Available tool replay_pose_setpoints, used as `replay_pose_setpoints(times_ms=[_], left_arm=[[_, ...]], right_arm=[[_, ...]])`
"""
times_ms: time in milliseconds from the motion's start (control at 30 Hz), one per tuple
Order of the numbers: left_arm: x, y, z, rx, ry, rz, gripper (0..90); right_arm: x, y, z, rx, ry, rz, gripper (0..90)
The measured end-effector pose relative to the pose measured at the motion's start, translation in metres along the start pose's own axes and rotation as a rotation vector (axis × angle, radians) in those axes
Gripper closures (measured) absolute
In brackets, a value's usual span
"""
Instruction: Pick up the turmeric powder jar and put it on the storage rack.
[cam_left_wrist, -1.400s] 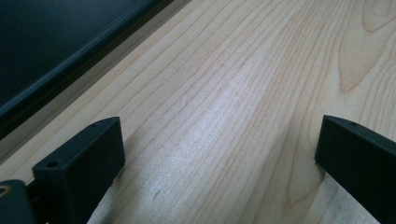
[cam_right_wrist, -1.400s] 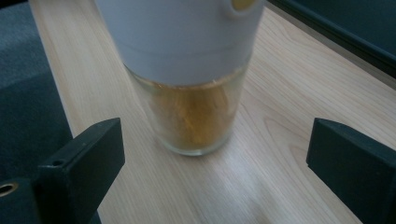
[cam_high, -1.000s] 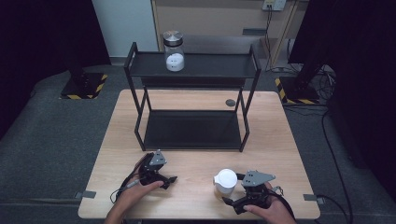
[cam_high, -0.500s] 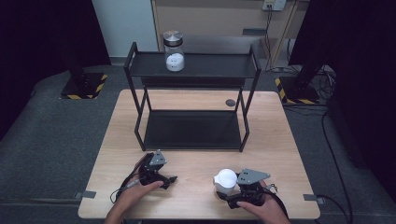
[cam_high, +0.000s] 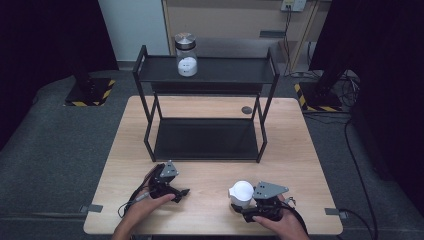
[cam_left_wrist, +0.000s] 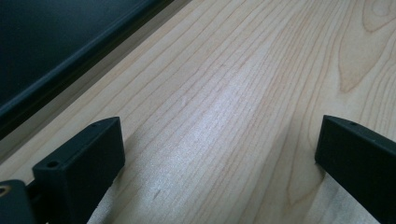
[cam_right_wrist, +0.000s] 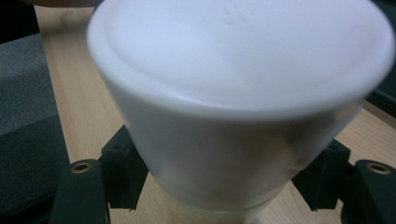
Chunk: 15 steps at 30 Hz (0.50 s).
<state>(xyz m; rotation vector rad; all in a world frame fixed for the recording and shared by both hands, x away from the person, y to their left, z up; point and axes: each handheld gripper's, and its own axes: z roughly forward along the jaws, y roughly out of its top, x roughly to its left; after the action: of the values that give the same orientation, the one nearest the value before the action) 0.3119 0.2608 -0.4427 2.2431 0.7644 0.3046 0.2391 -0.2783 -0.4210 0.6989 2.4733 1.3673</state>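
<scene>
High view: wooden bench (cam_high: 210, 107) with a black two-tier shelf rack (cam_high: 206, 107) standing at its far half. On the rack's top shelf, toward 11 o'clock of the bench centre, stands a clear jar (cam_high: 186, 55) with a metal lid and white contents. A small dark round spot (cam_high: 246, 109) lies on the bench behind the rack's right legs. Left tool (cam_high: 170, 187) sits on the bench at about 7 o'clock from centre, held by the person's left hand (cam_high: 145, 205); right tool (cam_high: 245, 205) sits at about 5 o'clock, held by the right hand (cam_high: 280, 222), a grey three-cornered plate on top. White cup-shaped container (cam_high: 241, 192), wide white top up, stands on the bench at the right tool's front, well apart from the left tool. Right gripper view: the white container (cam_right_wrist: 233, 93) stands close up, its narrower lower part seated between the two black jaws, each pad pressed on a side. The right tool's jaws have just been closing and are now clamped on the white container. Left gripper view: the left tool (cam_left_wrist: 219, 154) has its jaws wide apart, bare wood grain between them, the dark lower shelf of the rack (cam_left_wrist: 56, 42) at 10 o'clock.
</scene>
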Motion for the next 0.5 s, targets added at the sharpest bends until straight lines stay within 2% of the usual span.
replay_pose_setpoints(times_ms=[300,500], left_arm=[[0.0001,0.0,0.0,0.0,-0.001,-0.001,0.0],[0.0001,0.0,0.0,0.0,-0.001,0.0,0.0]], right_arm=[[-0.0003,-0.0015,-0.0026,-0.019,-0.003,0.009,31.7],[-0.0024,0.0035,-0.0072,-0.027,-0.005,-0.012,31.7]])
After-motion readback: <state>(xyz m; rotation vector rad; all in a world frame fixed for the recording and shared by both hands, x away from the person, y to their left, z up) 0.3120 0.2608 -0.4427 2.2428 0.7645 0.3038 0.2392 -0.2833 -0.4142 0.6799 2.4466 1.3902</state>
